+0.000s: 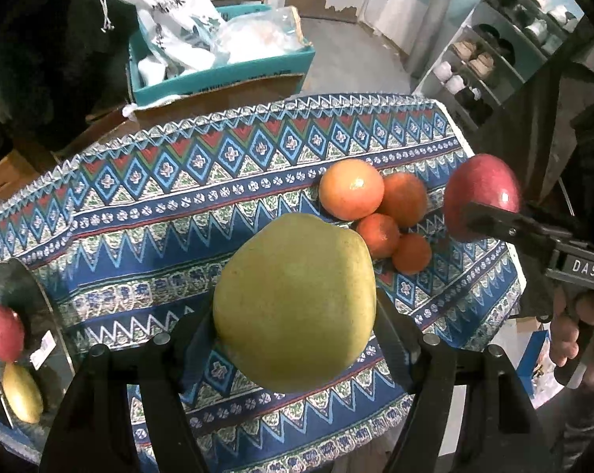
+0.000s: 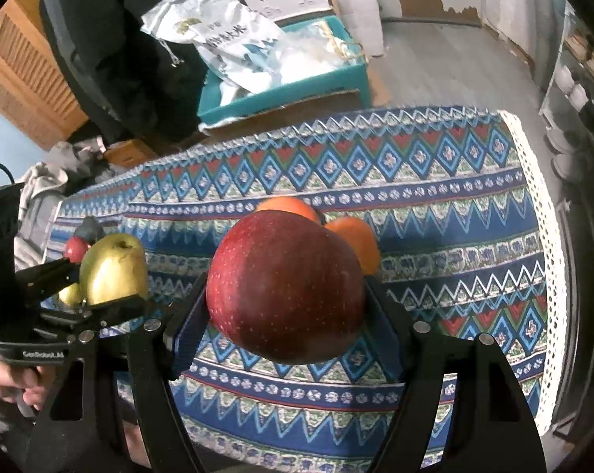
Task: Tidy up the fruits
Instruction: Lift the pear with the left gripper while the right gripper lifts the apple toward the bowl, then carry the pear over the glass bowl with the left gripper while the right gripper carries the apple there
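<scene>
Your left tongs (image 1: 295,307) pinched the green pear (image 1: 295,301), lifted off the patterned cloth (image 1: 147,236). Your right tongs (image 2: 287,295) pinched the red apple (image 2: 285,287), with the oranges (image 1: 375,213) lying beyond and between both tongs.

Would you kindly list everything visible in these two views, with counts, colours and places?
Pear: one, yellow-green, clamped between the left gripper fingers.
Apple: one, red, clamped in the right gripper.
Orange fruits: four, clustered on the tablecloth.
Plate: one, dark, table's left edge, holding a red apple and a yellow fruit.
Tablecloth: one, blue patterned.
Box: one, teal, behind the table, holding bags.
Shoe rack: one, grey, right.
Hand: on the right gripper's handle.
</scene>
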A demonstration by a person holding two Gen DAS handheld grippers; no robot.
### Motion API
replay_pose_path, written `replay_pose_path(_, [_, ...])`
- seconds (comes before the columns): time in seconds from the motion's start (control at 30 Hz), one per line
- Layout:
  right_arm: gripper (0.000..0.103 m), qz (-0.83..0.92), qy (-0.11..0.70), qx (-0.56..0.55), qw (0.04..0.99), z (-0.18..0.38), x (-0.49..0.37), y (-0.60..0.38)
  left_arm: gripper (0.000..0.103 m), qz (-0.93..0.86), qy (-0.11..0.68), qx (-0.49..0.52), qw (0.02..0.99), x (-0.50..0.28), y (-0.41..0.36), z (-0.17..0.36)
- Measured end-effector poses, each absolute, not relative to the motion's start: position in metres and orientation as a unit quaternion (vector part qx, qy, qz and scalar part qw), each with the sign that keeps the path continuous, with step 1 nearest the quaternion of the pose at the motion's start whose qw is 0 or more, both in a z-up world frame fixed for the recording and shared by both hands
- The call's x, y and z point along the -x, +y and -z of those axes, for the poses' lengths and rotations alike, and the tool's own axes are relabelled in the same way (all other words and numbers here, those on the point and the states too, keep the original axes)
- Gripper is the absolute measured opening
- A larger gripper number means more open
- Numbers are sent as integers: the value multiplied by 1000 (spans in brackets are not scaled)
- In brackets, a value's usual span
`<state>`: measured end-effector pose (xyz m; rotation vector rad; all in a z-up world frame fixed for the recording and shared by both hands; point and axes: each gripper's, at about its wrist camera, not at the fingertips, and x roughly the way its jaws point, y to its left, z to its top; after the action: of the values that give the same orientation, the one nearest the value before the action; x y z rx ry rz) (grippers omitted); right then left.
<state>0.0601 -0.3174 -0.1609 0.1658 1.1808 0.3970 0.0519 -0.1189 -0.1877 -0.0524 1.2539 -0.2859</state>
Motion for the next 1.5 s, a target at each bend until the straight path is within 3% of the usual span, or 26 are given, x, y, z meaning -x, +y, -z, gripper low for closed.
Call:
replay_pose_path(0.67, [74,-258,512,-67,816,100,-64,-242,75,122,538,62,832,-23,-68,126])
replay_pose_path(1.5, [74,-348,523,-24,777,90,-59,-90,75,40,525,112,843,10,57,126])
